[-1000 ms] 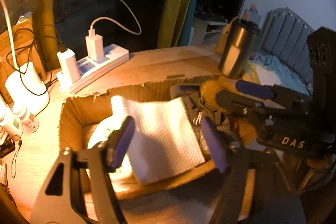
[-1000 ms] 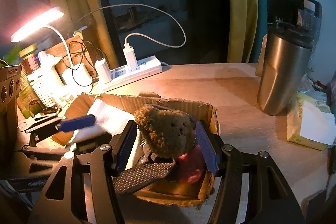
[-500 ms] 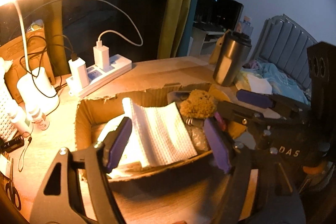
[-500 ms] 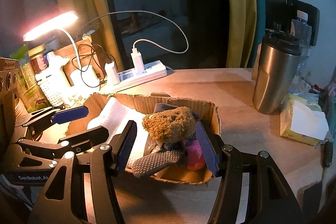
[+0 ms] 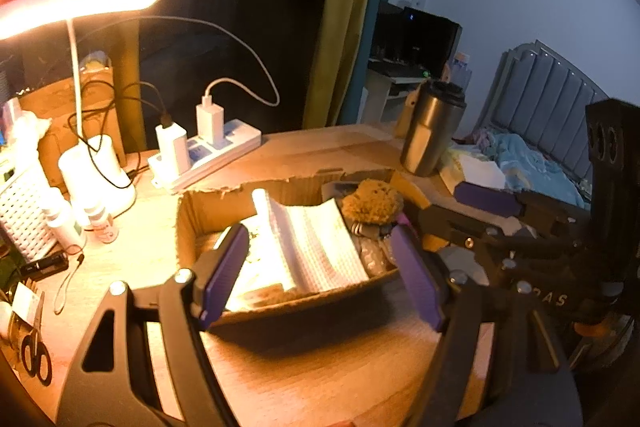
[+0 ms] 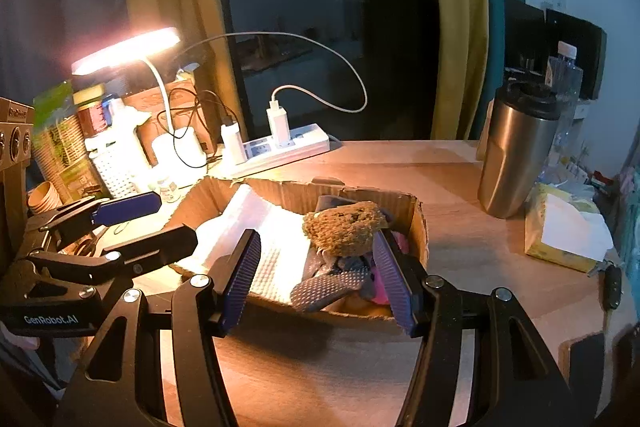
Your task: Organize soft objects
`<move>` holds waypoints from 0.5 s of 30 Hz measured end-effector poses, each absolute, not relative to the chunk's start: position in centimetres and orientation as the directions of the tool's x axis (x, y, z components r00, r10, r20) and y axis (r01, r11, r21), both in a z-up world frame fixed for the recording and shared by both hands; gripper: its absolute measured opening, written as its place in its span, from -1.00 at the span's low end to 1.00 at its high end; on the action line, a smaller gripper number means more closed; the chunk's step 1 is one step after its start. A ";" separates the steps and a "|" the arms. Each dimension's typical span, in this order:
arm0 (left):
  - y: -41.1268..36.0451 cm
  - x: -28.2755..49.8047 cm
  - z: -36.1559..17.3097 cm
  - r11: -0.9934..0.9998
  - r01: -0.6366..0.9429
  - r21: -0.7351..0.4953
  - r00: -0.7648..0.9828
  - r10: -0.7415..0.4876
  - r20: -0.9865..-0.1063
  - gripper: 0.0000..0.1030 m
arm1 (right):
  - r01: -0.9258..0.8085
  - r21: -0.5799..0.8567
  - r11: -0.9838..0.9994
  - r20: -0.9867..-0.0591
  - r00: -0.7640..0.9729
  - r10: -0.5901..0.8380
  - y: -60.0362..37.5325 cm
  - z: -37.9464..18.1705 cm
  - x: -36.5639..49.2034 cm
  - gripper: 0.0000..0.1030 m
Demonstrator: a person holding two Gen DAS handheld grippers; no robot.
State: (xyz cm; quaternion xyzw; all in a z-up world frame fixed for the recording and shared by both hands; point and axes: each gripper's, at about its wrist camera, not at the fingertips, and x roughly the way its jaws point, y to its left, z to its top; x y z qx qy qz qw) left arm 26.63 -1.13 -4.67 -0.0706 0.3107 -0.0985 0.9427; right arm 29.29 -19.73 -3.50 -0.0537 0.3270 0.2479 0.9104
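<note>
Left gripper (image 5: 320,279): your jaws gape wide, holding nothing, lower centre of frame, at the box's near wall.
Right gripper (image 6: 318,279): also spread wide, empty, lower centre.
Cardboard box (image 6: 416,227): mid-frame on the wooden desk (image 6: 460,179).
White cloth (image 6: 276,239): folded, box's left half.
Brown sponge (image 6: 344,227): atop the dotted glove (image 6: 328,285), box's right half.
Steel tumbler (image 6: 516,155): right of frame, apart from the box.

A shallow cardboard box (image 6: 416,223) with a torn rim sits on the tabletop (image 6: 460,239); inside, a white waffle-textured cloth (image 6: 276,239) lies folded across the left and middle; a brown, porous sponge (image 6: 344,227) sits on top at the right, over a grey dotted glove (image 6: 328,283) and something pink (image 6: 380,287).
</note>
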 end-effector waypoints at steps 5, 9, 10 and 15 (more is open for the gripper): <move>-0.9 24.9 -4.0 0.971 0.141 -0.193 0.800 -0.227 -0.556 0.46 | -0.490 0.055 0.870 -0.612 0.672 0.417 -19.6 -2.9 27.9 0.20; -0.6 23.5 -3.6 0.971 0.144 -0.192 0.806 -0.228 -0.546 0.46 | -0.491 0.047 0.870 -0.605 0.679 0.416 -19.5 -2.4 26.7 0.20; -0.6 23.2 -3.5 0.971 0.146 -0.190 0.807 -0.228 -0.545 0.46 | -0.491 0.045 0.870 -0.603 0.681 0.416 -19.4 -2.3 26.3 0.20; -0.5 21.6 -3.0 0.971 0.149 -0.189 0.817 -0.228 -0.530 0.46 | -0.494 0.034 0.869 -0.592 0.690 0.416 -19.2 -1.6 24.7 0.20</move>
